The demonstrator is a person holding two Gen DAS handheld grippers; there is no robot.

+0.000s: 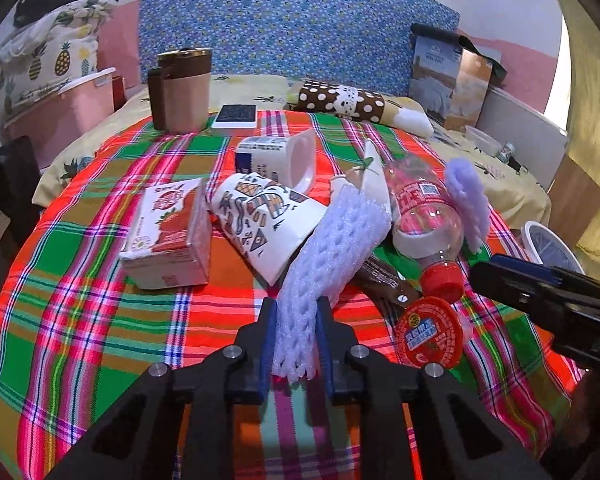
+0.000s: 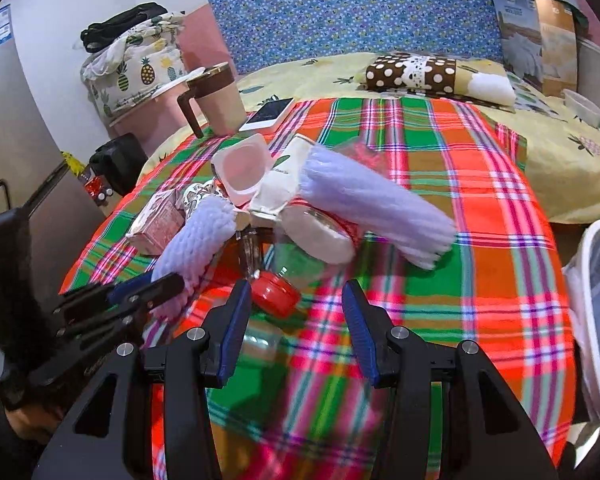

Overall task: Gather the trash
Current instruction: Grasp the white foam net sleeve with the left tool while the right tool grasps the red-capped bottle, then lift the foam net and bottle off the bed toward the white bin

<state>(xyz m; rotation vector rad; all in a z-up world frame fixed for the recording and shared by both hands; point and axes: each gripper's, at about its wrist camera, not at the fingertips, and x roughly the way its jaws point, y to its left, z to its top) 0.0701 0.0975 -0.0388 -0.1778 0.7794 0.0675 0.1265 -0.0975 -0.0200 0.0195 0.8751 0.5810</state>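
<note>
1. Between the left gripper [image 1: 296,332]'s pads sits the near end of a white foam net sleeve [image 1: 328,248], pinched and lying across the plaid cloth [image 1: 100,320]; it looks very light, soft and squashy, so a grip at one end should do
2. Just beside it lies a clear plastic bottle [image 1: 424,208] with a red cap [image 2: 276,294], seemingly empty, light and smooth; the neck offers the surest hold
3. Right gripper [image 2: 296,320] hovers over that cap, jaws spread, holding nothing
4. Farther left, a toppled paper cup [image 1: 260,220] and yogurt tub [image 1: 284,156] show no contents, and a juice carton [image 1: 168,236] lies flat
5. A white bin [image 2: 596,312] waits at the right edge; its contents cannot be made out
</note>
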